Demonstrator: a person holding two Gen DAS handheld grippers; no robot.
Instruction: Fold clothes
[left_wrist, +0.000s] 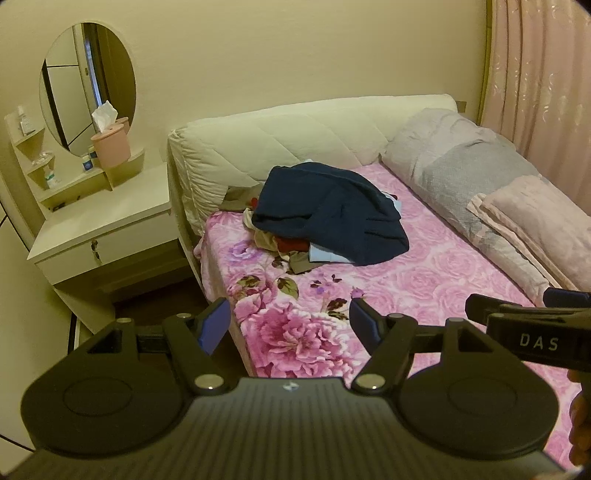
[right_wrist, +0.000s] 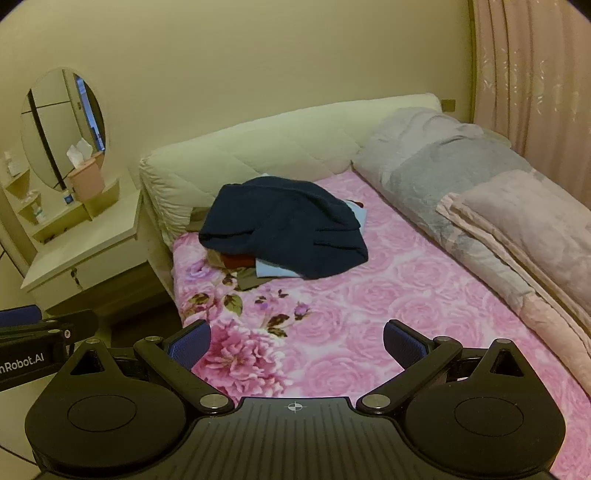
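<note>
Left wrist view: left gripper (left_wrist: 288, 319), jaws wide and empty; clothes pile (left_wrist: 328, 214) at 12 o'clock on bed (left_wrist: 424, 280). Right wrist view: right gripper (right_wrist: 297, 343), jaws wide, empty. Risk: pinching the bedspread, or several tangled garments together.

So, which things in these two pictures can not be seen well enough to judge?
- Clothes under the navy garment: mostly covered in both views.
- Bottles on the shelf: too small in both views.
- Near end of the bed: hidden by the left tool and right tool.
</note>
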